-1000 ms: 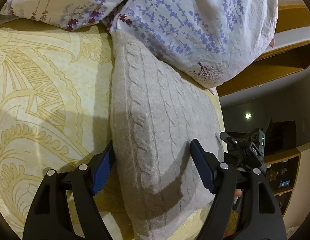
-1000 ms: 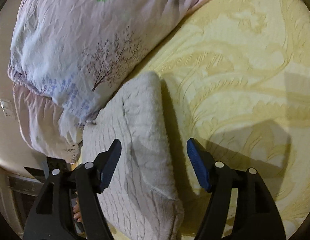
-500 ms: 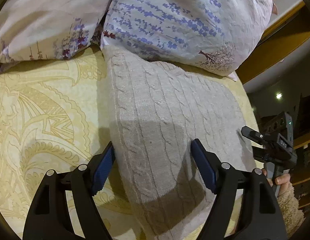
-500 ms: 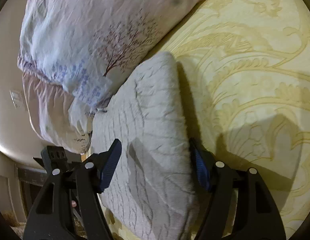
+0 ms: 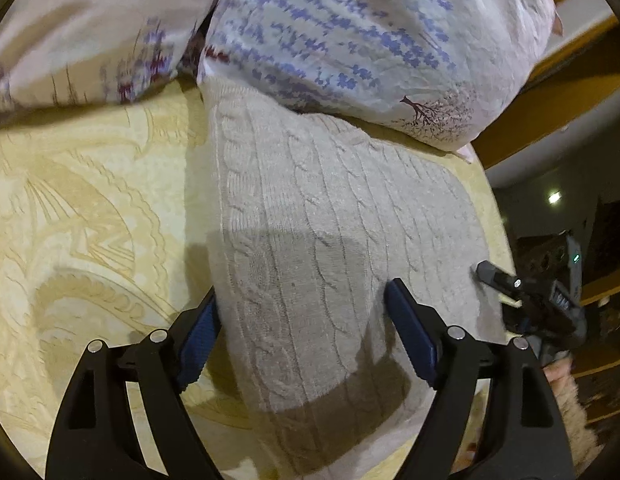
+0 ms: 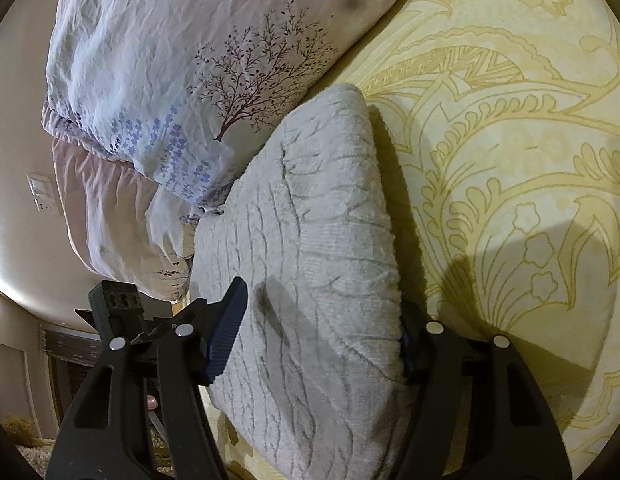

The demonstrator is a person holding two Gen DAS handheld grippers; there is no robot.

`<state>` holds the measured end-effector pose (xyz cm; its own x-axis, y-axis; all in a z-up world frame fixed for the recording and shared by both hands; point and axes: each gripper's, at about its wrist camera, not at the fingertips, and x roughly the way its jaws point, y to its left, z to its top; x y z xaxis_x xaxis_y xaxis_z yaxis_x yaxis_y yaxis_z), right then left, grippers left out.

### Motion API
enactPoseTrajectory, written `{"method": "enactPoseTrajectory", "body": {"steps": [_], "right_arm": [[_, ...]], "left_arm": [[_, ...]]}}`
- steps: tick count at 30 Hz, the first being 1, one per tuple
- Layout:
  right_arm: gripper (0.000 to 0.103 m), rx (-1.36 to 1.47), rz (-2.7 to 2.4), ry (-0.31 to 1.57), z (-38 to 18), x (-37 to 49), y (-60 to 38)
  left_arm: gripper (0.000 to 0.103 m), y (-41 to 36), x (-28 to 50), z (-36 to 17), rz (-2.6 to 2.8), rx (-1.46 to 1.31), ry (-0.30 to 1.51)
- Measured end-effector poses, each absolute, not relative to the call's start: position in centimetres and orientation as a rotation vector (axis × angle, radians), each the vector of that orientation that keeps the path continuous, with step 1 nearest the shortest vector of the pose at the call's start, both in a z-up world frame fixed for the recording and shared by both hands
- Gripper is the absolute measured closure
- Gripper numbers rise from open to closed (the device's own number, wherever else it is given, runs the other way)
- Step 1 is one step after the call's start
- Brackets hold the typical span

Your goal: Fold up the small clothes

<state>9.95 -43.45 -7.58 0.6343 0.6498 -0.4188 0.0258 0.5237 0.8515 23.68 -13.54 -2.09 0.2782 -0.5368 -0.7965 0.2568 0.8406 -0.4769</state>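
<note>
A beige cable-knit garment [image 5: 321,240], folded into a thick block, lies on the yellow patterned bedsheet [image 5: 82,216]. It also shows in the right wrist view [image 6: 310,264]. My left gripper [image 5: 306,332] is open, its jaws astride the garment's near end, one pad beside the left fold edge. My right gripper [image 6: 321,328] is open and straddles the other end, the right pad tucked against the folded edge. The right gripper also shows at the right of the left wrist view [image 5: 537,300].
Floral pillows [image 5: 369,40] press against the garment's far edge; the tree-print pillow shows in the right wrist view [image 6: 198,72]. The bed's edge runs beside the garment [image 5: 493,200], with a dark room beyond. Open sheet [image 6: 509,160] spreads on the other side.
Both grippers have moved in along the garment, so it sits deeper between their open jaws. The right pad now touches the folded edge.
</note>
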Motion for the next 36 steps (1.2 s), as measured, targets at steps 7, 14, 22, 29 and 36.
{"method": "enactPoseTrajectory", "body": {"steps": [7,14,22,29,36], "right_arm": [[0.040,0.959,0.436,0.819,-7.7,10.0,-42.9],[0.041,0.955,0.436,0.822,-7.7,10.1,-42.6],[0.068,1.023,0.447,0.805,-8.3,9.7,-42.5],[0.072,0.990,0.512,0.743,-5.5,8.7,-40.7],[0.075,0.862,0.605,0.785,-4.2,9.3,-33.4]], "left_arm": [[0.026,-12.4,24.2,-2.9,-0.574,-0.412,1.203],[0.027,-12.1,24.4,-2.9,-0.573,-0.435,1.208],[0.055,-10.0,24.0,-2.4,-0.607,-0.522,1.186],[0.063,-7.3,23.0,-0.9,-0.692,-0.566,1.145],[0.063,0.8,20.6,1.0,-0.632,-0.587,1.087]]}}
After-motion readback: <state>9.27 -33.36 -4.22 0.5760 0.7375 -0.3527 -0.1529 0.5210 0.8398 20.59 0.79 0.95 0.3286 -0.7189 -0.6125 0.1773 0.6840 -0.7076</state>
